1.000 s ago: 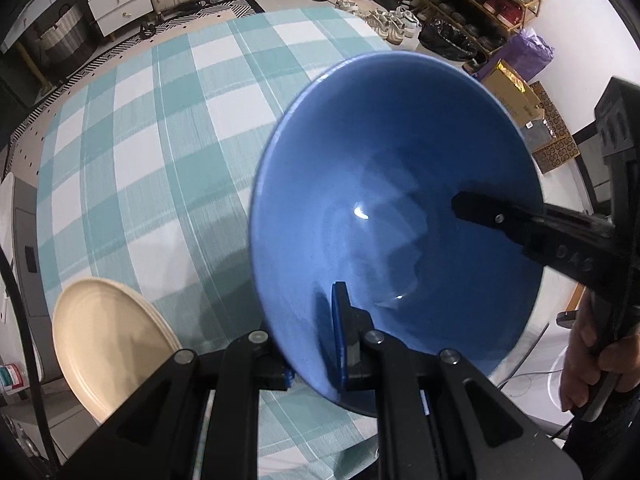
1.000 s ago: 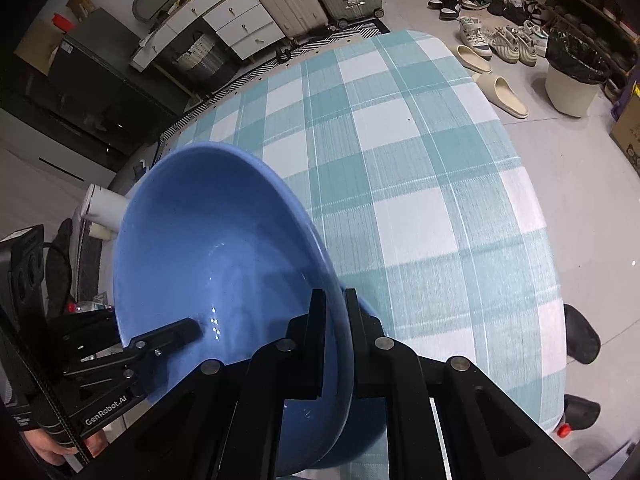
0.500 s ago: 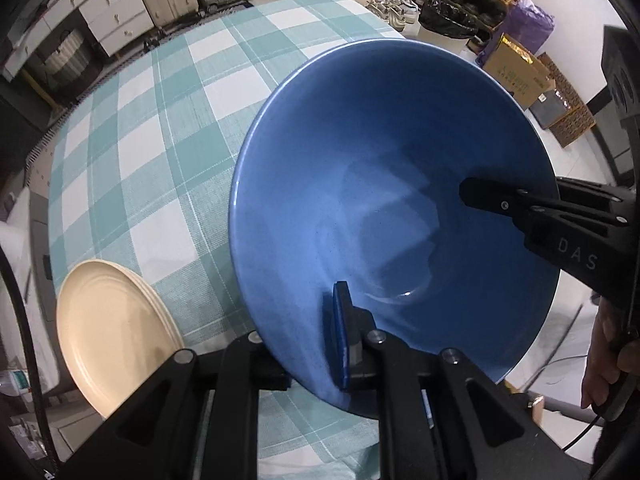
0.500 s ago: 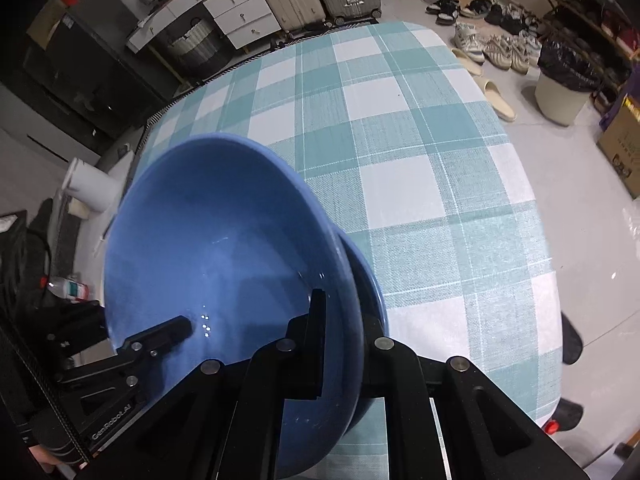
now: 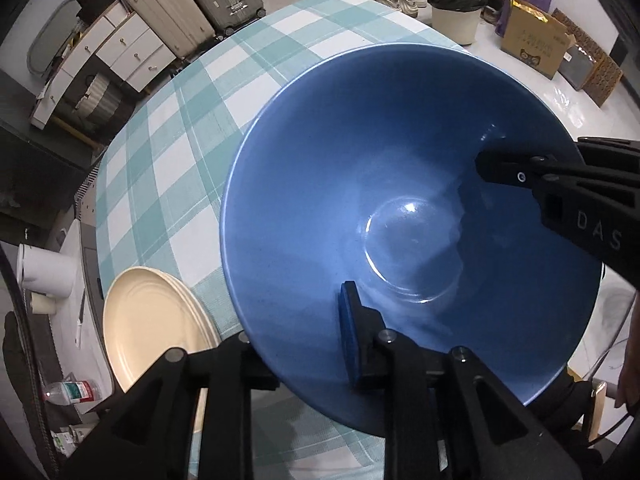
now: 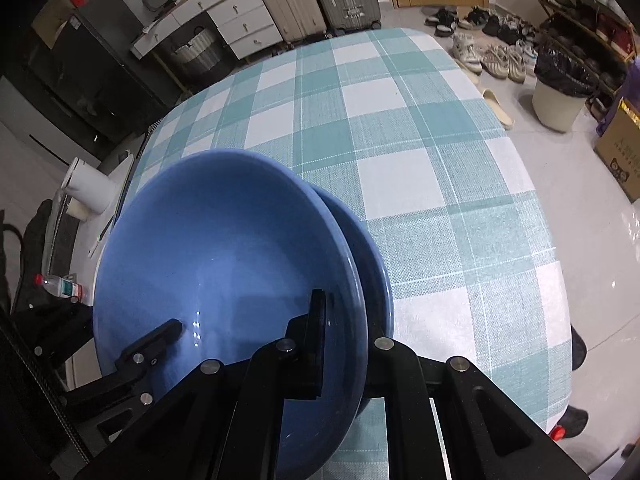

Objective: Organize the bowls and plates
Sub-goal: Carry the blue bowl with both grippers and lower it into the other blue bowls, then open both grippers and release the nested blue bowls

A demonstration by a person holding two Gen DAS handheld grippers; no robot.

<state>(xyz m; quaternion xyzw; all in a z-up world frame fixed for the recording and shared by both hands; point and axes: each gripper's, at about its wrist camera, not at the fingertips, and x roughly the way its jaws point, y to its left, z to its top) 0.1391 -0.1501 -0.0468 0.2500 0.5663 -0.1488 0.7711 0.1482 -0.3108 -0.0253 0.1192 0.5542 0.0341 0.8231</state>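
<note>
A large blue bowl (image 5: 380,160) fills the left wrist view, held by opposite rims. My left gripper (image 5: 300,354) straddles the near rim, one finger with a blue pad inside and one outside. Its jaws are opening and the pads stand off the wall. The right gripper (image 6: 348,344) is shut on the same bowl (image 6: 224,248), one finger inside and one behind the rim. This bowl sits tilted in a second blue bowl (image 6: 378,268) on the checked table (image 6: 400,140). A stack of cream plates (image 5: 148,328) lies left of the bowls.
The teal and white checked cloth (image 5: 180,140) stretches away beyond the bowls. A white cup (image 5: 44,268) and a water bottle (image 5: 68,392) stand off the table's left side. Suitcases, drawers, shoes and a bin line the floor behind. A person's hand (image 5: 630,360) shows at the right edge.
The bowl has come down with both grippers and now nests in the second blue bowl. The gap between my left gripper's fingers has widened; the right grip is unchanged.
</note>
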